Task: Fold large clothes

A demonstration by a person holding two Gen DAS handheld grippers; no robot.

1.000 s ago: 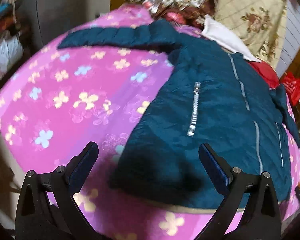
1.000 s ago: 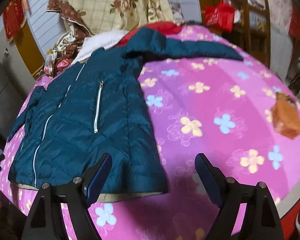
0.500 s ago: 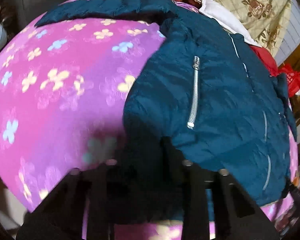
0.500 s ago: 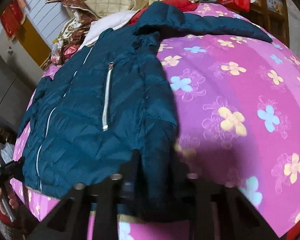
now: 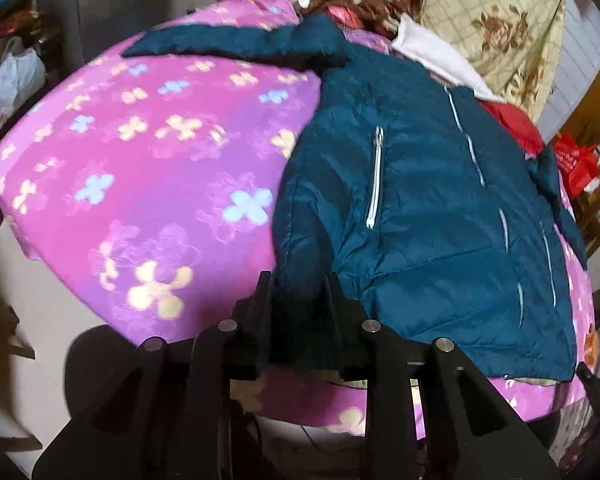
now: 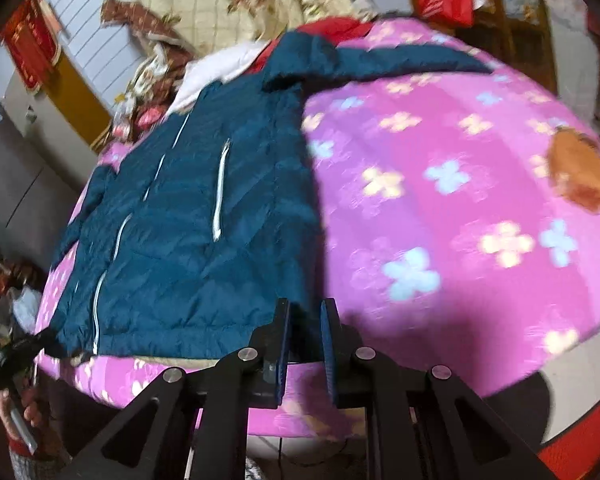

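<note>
A dark teal jacket [image 5: 420, 208] lay spread, front side up, on a pink bedcover [image 5: 148, 168] with a flower pattern. The left gripper [image 5: 298, 300] was closed on one bottom corner of the jacket, and the dark cloth filled the narrow space between its two fingers. The right gripper [image 6: 304, 320] was closed on the other bottom corner in the same way, with the hem pinched between its blue pads [image 6: 327, 344].

Both corners were a little raised from the bedcover, near the front edge of the bed. The rest of the jacket rested flat. In the left wrist view one sleeve [image 5: 228, 42] was stretched out to the side across the bedcover. The right wrist view showed the other sleeve [image 6: 412, 62] stretched out in the opposite direction. A silver pocket zipper [image 5: 375, 184] and the long front zipper [image 6: 116, 240] were visible on the jacket.

Behind the collar lay a white cloth [image 5: 440, 60] and a red cloth [image 5: 512, 120], beside a cream floral quilt [image 5: 496, 32]. A small orange-brown thing [image 6: 578, 172] lay on the bedcover, well apart from the jacket; it was too blurred to identify.
</note>
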